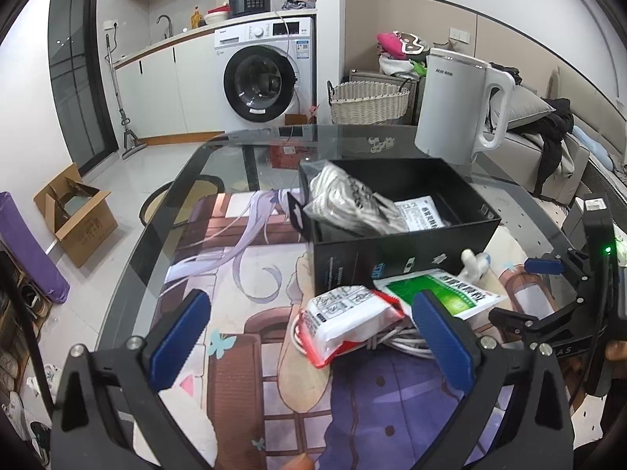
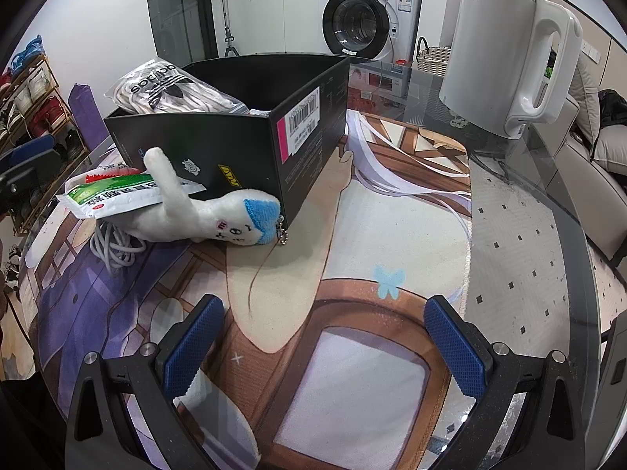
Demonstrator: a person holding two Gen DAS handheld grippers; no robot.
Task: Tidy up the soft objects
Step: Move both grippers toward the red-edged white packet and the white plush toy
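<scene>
Left gripper (image 1: 313,337): jaws apart, empty, over mat (image 1: 243,352) | right gripper (image 2: 323,337): jaws apart, empty | box (image 2: 219,149): mid-table, bag (image 2: 164,90) and packet (image 1: 421,213) inside | plush (image 2: 211,215), green packet (image 2: 113,194), red packet (image 1: 345,321), cable (image 2: 113,250): beside box on mat | kettle (image 2: 505,51): far table edge.

1. The box (image 2: 219,149) is black, with a white barcode label edged in pink.
2. The plush toy (image 2: 203,211) is white with a blue patch.
3. One packet (image 1: 443,293) is green and white, another (image 1: 345,325) red and white.
4. The kettle (image 2: 505,47) is white.
</scene>
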